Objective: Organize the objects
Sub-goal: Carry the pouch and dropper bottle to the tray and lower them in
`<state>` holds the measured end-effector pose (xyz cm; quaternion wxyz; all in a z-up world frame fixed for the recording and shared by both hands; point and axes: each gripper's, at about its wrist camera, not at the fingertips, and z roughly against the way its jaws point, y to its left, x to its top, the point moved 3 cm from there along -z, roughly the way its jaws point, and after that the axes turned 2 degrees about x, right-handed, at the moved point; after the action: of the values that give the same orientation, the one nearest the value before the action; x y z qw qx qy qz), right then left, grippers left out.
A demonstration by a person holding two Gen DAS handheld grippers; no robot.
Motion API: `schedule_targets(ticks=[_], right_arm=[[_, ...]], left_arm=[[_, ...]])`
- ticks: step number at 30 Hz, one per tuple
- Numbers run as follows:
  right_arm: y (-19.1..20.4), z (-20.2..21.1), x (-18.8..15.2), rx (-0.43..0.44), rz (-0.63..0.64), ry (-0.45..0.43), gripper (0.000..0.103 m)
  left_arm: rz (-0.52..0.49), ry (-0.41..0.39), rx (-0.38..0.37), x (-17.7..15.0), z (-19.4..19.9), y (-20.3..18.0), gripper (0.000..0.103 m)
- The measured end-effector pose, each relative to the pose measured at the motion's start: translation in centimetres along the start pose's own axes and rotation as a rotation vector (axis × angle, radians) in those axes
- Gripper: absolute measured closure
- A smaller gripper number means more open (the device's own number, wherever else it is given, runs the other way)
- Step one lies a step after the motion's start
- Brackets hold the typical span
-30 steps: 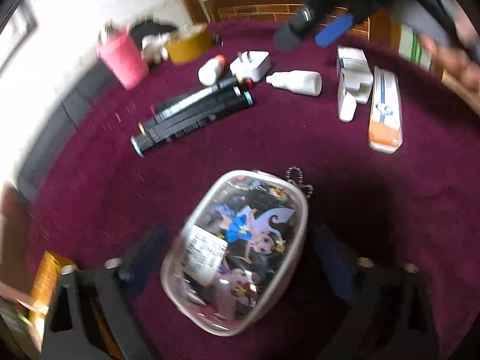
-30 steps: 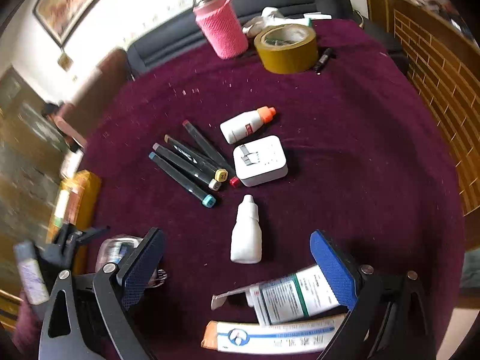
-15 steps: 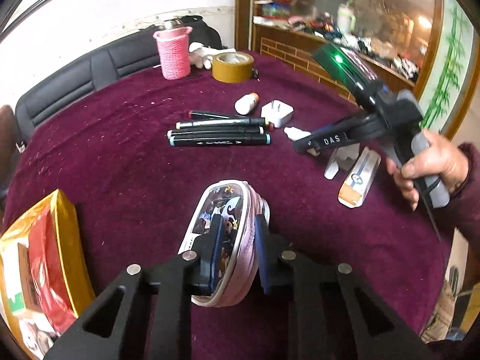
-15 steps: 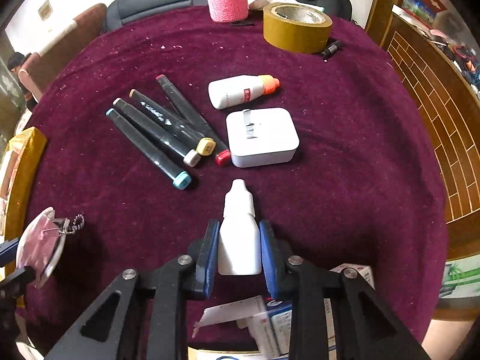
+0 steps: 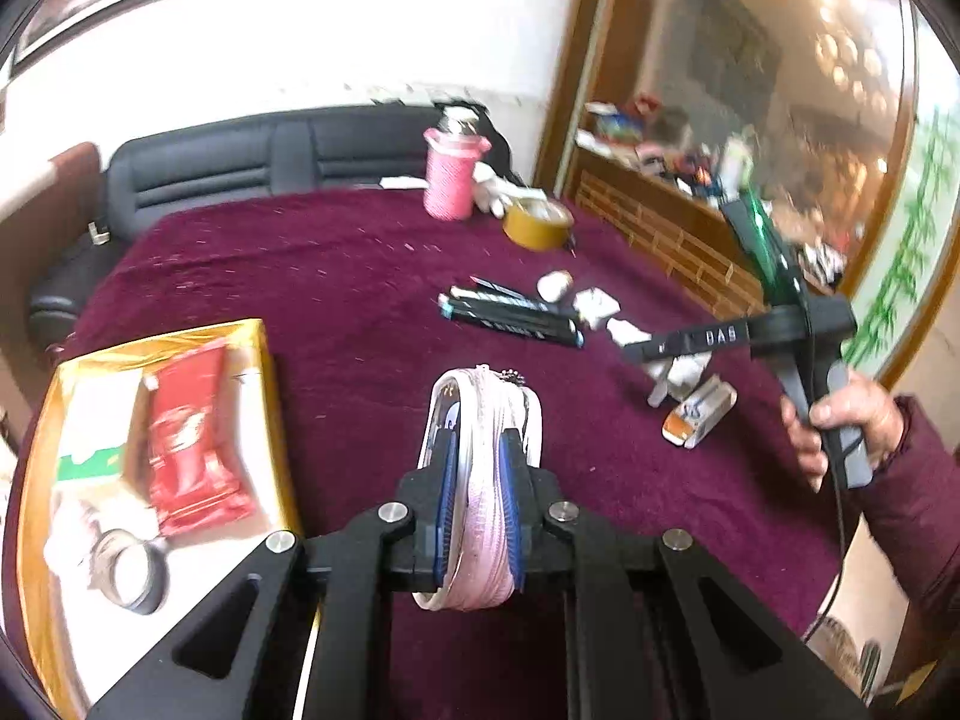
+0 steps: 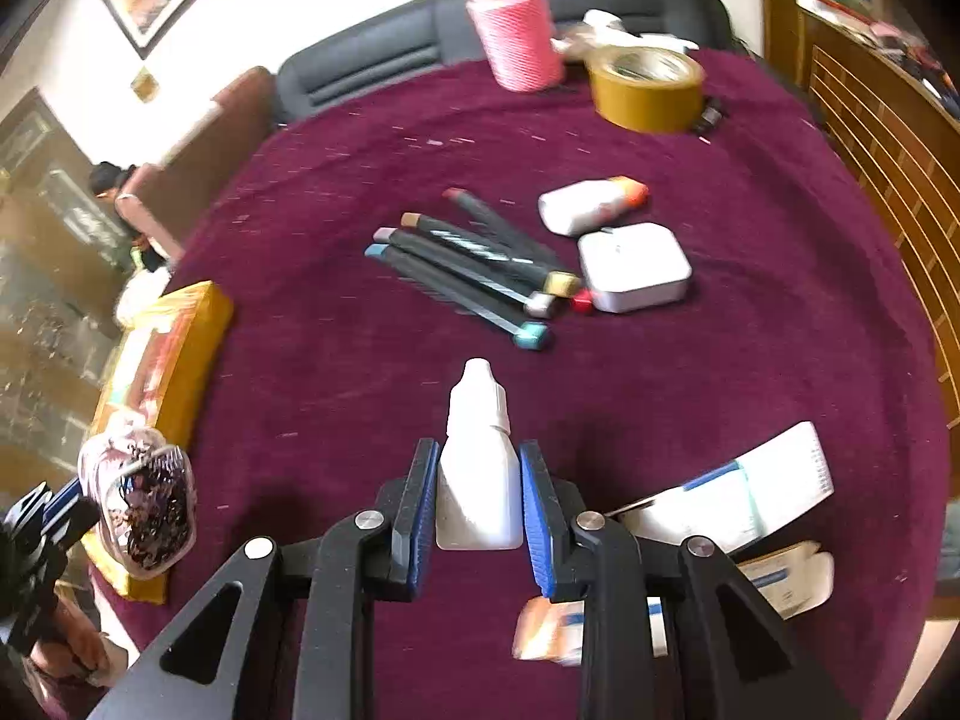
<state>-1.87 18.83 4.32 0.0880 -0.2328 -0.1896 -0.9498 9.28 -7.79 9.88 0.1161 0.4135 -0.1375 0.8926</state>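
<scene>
Markers (image 6: 474, 276) mid-table, charger (image 6: 633, 267) right of them, tape roll (image 6: 648, 90) behind, open box (image 5: 162, 468) at left edge

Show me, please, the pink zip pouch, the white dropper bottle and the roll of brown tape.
pink zip pouch (image 5: 480, 480): left wrist view, zipper edge.
white dropper bottle (image 6: 480, 480): right wrist view, body.
roll of brown tape (image 6: 648, 99): right wrist view, outer side.

We look along each hand-held gripper's fingers from close behind them. Our left wrist view faces across the bench (image 5: 336, 276) towards the sofa and wall, tilted shallowly down. Our right wrist view tips more steeply onto it. Both share the markers (image 5: 510, 315) (image 6: 474, 276), pink cup (image 5: 450, 177) (image 6: 516, 36) and tape roll (image 5: 537, 222) (image 6: 648, 90).
</scene>
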Motion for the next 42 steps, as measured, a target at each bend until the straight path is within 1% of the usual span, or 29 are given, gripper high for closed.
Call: schedule_targets(ticks=[3,5,8,10,14,19,20,24,25,29,33,35,37,39,41,42], right_arm=[[3.3,0.6,-0.3,0.055,0.037,-0.004,0.075],[5.8,0.8,-0.5,0.09,0.07,-0.007,0.075],[9.7,0.6,-0.6,0.156,0.112,-0.002,0.074],[12.5,0.2,-0.9,0.197,0.14,0.006,0.074],[17.7,-1.2,-1.6,0.275,0.181,0.042,0.074],[23.6,-4.3,-2.7,0.351,0.206,0.113,0.074],[24.5,-5.0,-2.9,0.359,0.206,0.129,0.074],[27.7,-8.0,-3.8,0.355,0.221,0.191,0.074],[28.3,-8.7,-3.9,0.346,0.228,0.205,0.074],[29.8,-10.4,-4.3,0.319,0.245,0.231,0.074],[30.2,-11.6,-4.4,0.285,0.253,0.243,0.074],[30.1,-11.8,-4.4,0.273,0.258,0.246,0.073],[30.1,-11.9,-4.5,0.251,0.271,0.244,0.073],[30.3,-12.3,-4.6,0.23,0.288,0.243,0.073],[30.4,-12.5,-4.6,0.216,0.297,0.246,0.073],[30.4,-12.6,-4.6,0.207,0.302,0.245,0.073]], left_arm=[[0.031,-0.034,0.018,-0.4,2.9,1.6,0.09],[0.043,-0.047,0.046,-0.7,4.7,2.8,0.09],[0.059,-0.047,0.089,-1.3,6.5,4.5,0.09],[0.071,-0.04,0.132,-1.8,7.5,5.8,0.09],[0.106,-0.008,0.188,-2.8,7.5,8.3,0.09],[0.178,0.068,0.223,-4.2,5.0,11.9,0.09],[0.196,0.089,0.229,-4.5,4.2,12.8,0.09],[0.251,0.089,0.228,-4.2,3.0,14.7,0.09],[0.255,0.088,0.238,-4.0,2.8,14.9,0.09],[0.255,0.083,0.275,-3.9,2.5,15.2,0.089],[0.296,0.085,0.291,-3.9,1.9,16.4,0.088],[0.322,0.086,0.289,-4.2,1.5,17.1,0.082],[0.34,0.077,0.285,-4.3,1.4,17.6,0.064],[0.357,0.059,0.253,-4.3,1.6,17.9,0.051],[0.371,0.051,0.227,-4.4,1.7,17.9,0.047],[0.377,0.046,0.226,-4.4,1.9,17.9,0.043]])
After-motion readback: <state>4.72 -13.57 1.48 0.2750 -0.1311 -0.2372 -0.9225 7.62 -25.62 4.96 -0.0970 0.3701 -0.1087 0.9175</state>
